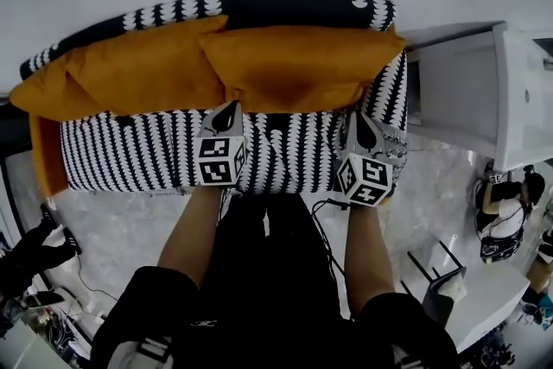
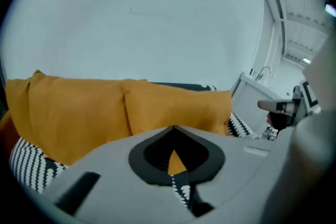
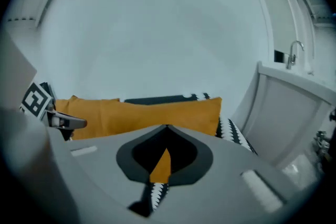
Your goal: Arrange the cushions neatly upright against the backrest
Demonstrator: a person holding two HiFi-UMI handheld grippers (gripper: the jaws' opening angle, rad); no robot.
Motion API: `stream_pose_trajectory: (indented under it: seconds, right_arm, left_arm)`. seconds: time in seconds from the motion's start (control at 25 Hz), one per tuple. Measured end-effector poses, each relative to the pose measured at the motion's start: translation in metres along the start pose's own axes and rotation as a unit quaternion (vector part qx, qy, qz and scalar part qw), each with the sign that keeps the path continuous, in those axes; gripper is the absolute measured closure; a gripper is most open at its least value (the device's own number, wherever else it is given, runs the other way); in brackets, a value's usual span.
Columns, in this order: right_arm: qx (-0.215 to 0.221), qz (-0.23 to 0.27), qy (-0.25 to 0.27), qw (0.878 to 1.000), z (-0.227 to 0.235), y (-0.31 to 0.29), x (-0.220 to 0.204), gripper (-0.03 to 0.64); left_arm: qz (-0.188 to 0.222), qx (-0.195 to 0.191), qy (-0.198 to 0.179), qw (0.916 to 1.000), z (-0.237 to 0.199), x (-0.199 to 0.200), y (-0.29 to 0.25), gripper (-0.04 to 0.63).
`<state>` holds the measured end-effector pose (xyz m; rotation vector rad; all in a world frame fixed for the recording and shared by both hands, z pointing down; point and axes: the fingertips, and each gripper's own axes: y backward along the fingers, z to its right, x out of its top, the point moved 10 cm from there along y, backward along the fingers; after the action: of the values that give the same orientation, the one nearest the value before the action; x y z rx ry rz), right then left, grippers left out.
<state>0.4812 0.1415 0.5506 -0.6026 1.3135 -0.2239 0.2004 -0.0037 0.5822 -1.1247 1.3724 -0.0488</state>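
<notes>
Carrying square markers (image 1: 220,160), left gripper (image 1: 229,110) and right gripper (image 1: 364,122) hover before cushions (image 1: 294,65).

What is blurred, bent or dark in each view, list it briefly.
Head view: fisheye bows the sofa into an arc; light even, cushions sharp. Left gripper view: black corners, the left gripper close to the lens soft, cushions crisp. Right gripper view: same black corners, right gripper soft, wall pale and flat.
</notes>
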Motion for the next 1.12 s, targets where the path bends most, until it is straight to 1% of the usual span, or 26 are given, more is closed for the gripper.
stream_pose_trajectory:
  seconds: [0.08, 0.12, 0.24, 0.36, 0.48, 0.56, 0.64, 0.84, 0.96, 1.04, 1.12]
  right_arm:
    - [0.035, 0.032, 0.019, 0.999, -0.030, 0.020, 0.029, 0.611]
    - [0.042, 0.048, 0.030, 0.998, -0.043, 0.027, 0.045, 0.611]
    - [0.034, 0.085, 0.059, 0.994, -0.076, 0.051, 0.091, 0.611]
    - [0.032, 0.105, 0.046, 0.993, -0.098, 0.089, 0.124, 0.611]
    - [0.034, 0.130, 0.025, 0.991, -0.115, 0.118, 0.156, 0.611]
    - [0.042, 0.146, 0.015, 0.988, -0.127, 0.133, 0.175, 0.611]
    - [0.053, 0.167, 0.015, 0.984, -0.138, 0.143, 0.197, 0.611]
    - [0.078, 0.218, 0.032, 0.972, -0.160, 0.169, 0.251, 0.612]
    - [0.084, 0.245, 0.044, 0.965, -0.169, 0.175, 0.278, 0.612]
    - [0.084, 0.252, 0.050, 0.963, -0.170, 0.175, 0.290, 0.612]
    - [0.081, 0.248, 0.050, 0.964, -0.167, 0.174, 0.297, 0.612]
  left_arm:
    - [0.019, -0.010, 0.011, 0.9997, 0.010, 0.024, 0.029, 0.586]
    - [0.031, -0.016, 0.009, 0.9994, 0.014, 0.039, 0.041, 0.586]
    - [0.063, -0.021, -0.020, 0.9976, 0.028, 0.085, 0.078, 0.586]
    - [0.088, -0.020, -0.036, 0.9953, 0.045, 0.118, 0.124, 0.586]
    - [0.121, -0.027, -0.046, 0.9912, 0.056, 0.151, 0.163, 0.586]
    - [0.143, -0.032, -0.055, 0.9876, 0.062, 0.173, 0.185, 0.586]
    - [0.164, -0.035, -0.066, 0.9836, 0.068, 0.196, 0.204, 0.586]
    - [0.195, -0.037, -0.095, 0.9756, 0.086, 0.241, 0.245, 0.586]
    - [0.214, -0.037, -0.112, 0.9697, 0.093, 0.264, 0.254, 0.586]
    - [0.223, -0.035, -0.121, 0.9667, 0.096, 0.276, 0.254, 0.586]
    - [0.225, -0.038, -0.122, 0.9659, 0.101, 0.283, 0.253, 0.586]
